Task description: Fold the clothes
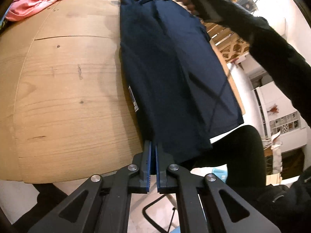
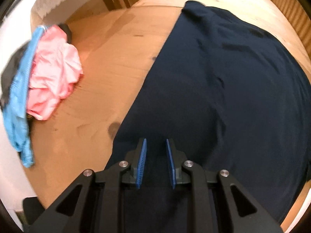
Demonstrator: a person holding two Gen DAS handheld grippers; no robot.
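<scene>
On the wooden table [image 1: 64, 81], the navy garment [image 1: 175, 73] runs lengthwise up-frame from our left gripper [image 1: 153, 145], which pinches its lower hem; our right gripper [image 2: 155, 145] hovers spread over it.

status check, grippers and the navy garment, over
Left gripper shut on navy garment edge. Right gripper open over it. Pink garment aside, clear.

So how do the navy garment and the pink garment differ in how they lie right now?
The navy garment is spread flat in a long strip on the table; the pink garment sits crumpled in a heap. The navy one has the left gripper shut on its edge, with the right gripper open over it; nothing holds the pink one. The navy one covers far more of the table. Both rest on the same wooden table.
</scene>
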